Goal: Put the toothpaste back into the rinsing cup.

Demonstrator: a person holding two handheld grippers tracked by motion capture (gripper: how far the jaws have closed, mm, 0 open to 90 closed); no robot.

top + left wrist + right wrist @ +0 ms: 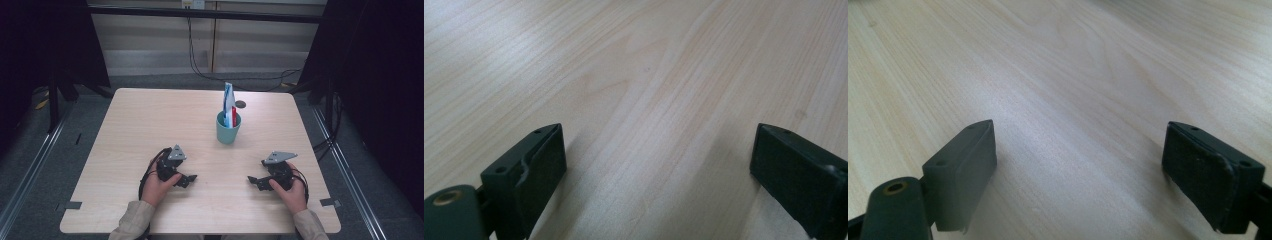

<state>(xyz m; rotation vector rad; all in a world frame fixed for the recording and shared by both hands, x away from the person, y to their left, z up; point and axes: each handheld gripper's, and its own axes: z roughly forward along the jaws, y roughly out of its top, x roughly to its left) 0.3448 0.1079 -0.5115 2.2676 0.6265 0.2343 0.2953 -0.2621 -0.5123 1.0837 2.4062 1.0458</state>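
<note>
A teal cup (228, 128) stands upright on the wooden table (150, 125), right of centre, with a blue-and-white tube and a red item (229, 106) sticking out of it. My left gripper (189, 179) rests on the table near the front left, held by a hand, jaws pointing right. My right gripper (254, 181) rests near the front right, jaws pointing left. In the left gripper view the gripper (656, 160) stands open over bare wood. In the right gripper view the gripper (1080, 160) is open too, nothing between its jaws.
A small dark round disc (240, 104) lies on the table just behind the cup. Black cables (210, 75) run along the floor beyond the far edge. Dark stands (55, 95) flank the table on both sides.
</note>
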